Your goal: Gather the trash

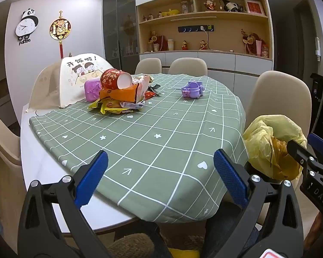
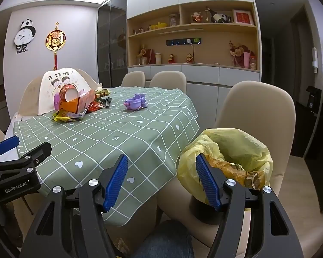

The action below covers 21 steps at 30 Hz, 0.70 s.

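Observation:
A pile of trash (image 1: 118, 94) lies on the far left of the table: a red paper cup (image 1: 116, 79) on its side, an orange carton and crumpled snack wrappers. It also shows in the right wrist view (image 2: 77, 105). A bin lined with a yellow bag (image 2: 232, 159) stands on the chair seat at the table's right; it also shows in the left wrist view (image 1: 273, 146). My left gripper (image 1: 161, 178) is open and empty over the near table edge. My right gripper (image 2: 163, 180) is open and empty, its right finger at the bag's rim.
A green checked tablecloth (image 1: 150, 137) covers the table. A purple toy (image 1: 192, 89) sits far right on it, a purple box (image 1: 92, 90) and a white mesh food cover (image 1: 79, 77) far left. Beige chairs (image 2: 260, 116) ring the table. Shelves stand behind.

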Tool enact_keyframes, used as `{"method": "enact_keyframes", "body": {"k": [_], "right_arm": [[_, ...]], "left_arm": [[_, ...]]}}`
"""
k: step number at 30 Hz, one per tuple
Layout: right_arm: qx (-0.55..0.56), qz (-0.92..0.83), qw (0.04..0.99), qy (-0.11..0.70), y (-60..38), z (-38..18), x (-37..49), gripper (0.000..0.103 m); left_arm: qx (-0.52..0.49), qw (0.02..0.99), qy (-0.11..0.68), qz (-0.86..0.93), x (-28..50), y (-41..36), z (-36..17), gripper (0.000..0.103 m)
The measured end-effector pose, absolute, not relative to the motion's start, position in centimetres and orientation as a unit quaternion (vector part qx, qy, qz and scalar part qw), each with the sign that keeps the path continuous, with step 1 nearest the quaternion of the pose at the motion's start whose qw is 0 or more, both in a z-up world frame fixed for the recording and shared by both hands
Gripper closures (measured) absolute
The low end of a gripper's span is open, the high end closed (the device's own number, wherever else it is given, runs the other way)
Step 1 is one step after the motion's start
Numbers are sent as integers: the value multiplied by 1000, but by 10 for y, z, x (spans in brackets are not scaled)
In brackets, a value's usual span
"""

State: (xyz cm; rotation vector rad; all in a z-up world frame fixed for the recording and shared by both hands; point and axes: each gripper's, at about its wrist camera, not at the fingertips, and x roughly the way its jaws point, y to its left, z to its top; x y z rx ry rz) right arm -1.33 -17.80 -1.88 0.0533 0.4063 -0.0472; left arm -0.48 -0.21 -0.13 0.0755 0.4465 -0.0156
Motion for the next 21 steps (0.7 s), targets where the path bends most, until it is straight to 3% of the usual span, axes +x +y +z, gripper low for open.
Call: {"method": "enact_keyframes", "body": {"k": [21], "right_arm": [[26, -23, 979, 201, -180, -18, -16, 41]], "left_arm": [[36, 975, 219, -4, -4, 3, 1, 9]]}}
